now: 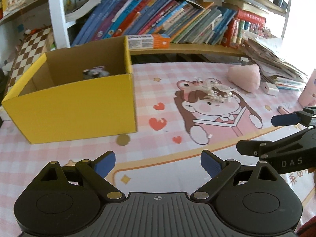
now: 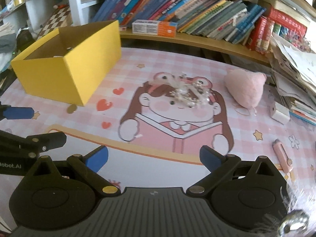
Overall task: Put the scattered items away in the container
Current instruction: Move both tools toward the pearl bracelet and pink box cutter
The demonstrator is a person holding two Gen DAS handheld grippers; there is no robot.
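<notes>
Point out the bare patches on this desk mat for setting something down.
Free: the mat strip between the yellow cardboard box and the white beaded hair ornament, and the stretch ahead of both open grippers. Crowded: the right side, with the pink plush toy, white charger, pink utility knife.

"DAS" on the right tool (image 1: pixel 284 132); "Robot.AI" on the left tool (image 2: pixel 29 126).

Right hand-held gripper (image 2: pixel 154 158) spread wide, empty; beaded hairpiece (image 2: pixel 187 93) ahead on mat (image 2: pixel 158 65).

Blurry small toy (image 1: pixel 96 72) deep in yellow box (image 1: pixel 75 106) (identity unclear), shiny object (image 2: pixel 294 224) cut off
</notes>
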